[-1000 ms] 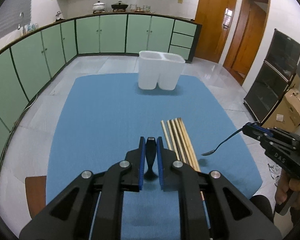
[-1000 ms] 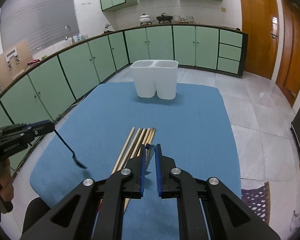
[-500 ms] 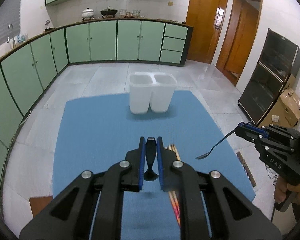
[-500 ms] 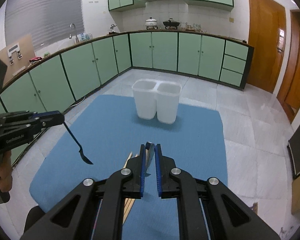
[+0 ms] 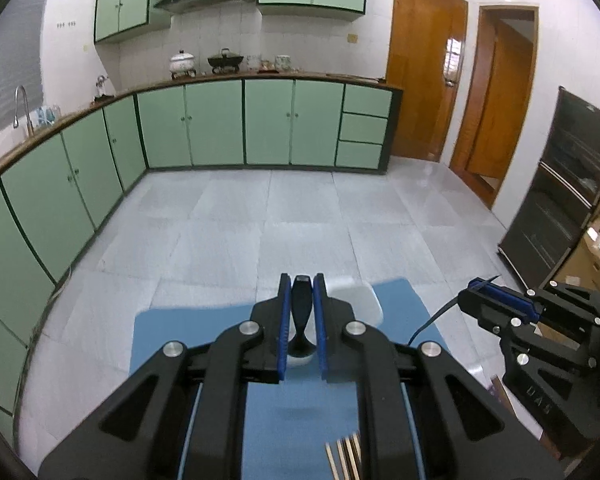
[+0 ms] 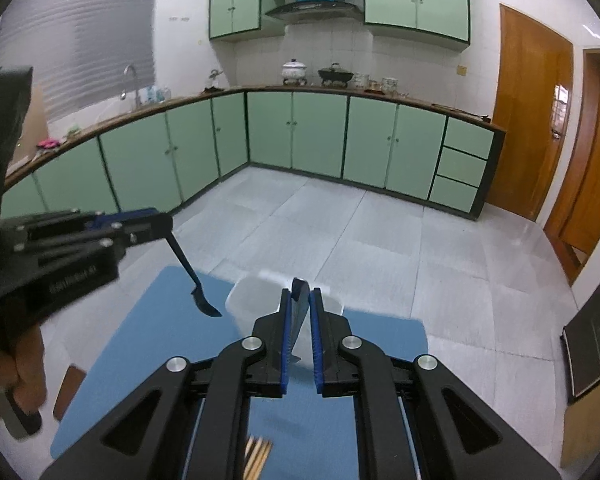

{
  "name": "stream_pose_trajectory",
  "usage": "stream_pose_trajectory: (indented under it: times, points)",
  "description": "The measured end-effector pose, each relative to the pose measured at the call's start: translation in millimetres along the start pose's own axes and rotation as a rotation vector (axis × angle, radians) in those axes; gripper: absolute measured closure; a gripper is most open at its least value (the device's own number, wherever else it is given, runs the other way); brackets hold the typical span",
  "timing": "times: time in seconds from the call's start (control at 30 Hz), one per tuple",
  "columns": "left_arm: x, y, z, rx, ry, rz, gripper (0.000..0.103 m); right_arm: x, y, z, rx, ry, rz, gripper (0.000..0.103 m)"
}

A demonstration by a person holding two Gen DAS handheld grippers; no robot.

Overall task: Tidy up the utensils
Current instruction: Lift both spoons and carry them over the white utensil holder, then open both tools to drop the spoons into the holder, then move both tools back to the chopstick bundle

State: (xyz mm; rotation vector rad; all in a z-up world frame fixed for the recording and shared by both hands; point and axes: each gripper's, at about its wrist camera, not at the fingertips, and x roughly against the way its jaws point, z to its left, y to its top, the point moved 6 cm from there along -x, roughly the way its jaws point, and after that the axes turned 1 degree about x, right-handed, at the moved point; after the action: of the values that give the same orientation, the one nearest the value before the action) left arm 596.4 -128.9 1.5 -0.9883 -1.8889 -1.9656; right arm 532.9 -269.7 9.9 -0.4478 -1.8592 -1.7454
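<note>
The left gripper pinches the handle of a black spoon between its blue pads, the bowl hanging down over the white two-part holder that stands at the far end of the blue mat. The right gripper is pressed together on the handle of a second dark utensil, whose thin stem shows in the left view curving down beside the holder. A bundle of wooden chopsticks lies on the mat at the near edge, well apart from the holder.
</note>
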Motion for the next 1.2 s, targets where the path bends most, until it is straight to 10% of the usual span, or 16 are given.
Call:
stream_pose_trajectory:
  times: [0.43,0.53,0.83,1.2]
  points:
    - [-108.4,-30.7,6.1,0.034,0.004,0.084,0.091,-127.0,-18.4,-28.8,-0.064,-0.019,0.124,0.093]
    - [-103.3,-32.2,11.2,0.036,0.010,0.082,0.078,-122.5,-21.1,-31.5,-0.061,-0.036,0.108,0.083]
    - [11.8,-39.7,21.2,-0.016,0.053,-0.068,0.032,-18.7,-30.5,-35.6,-0.083,-0.040,-0.042,0.073]
    - [132.1,-216.0,22.4,0.045,0.038,-0.064,0.005,116.2,-191.8,3.1,-0.095,-0.090,-0.127,0.023]
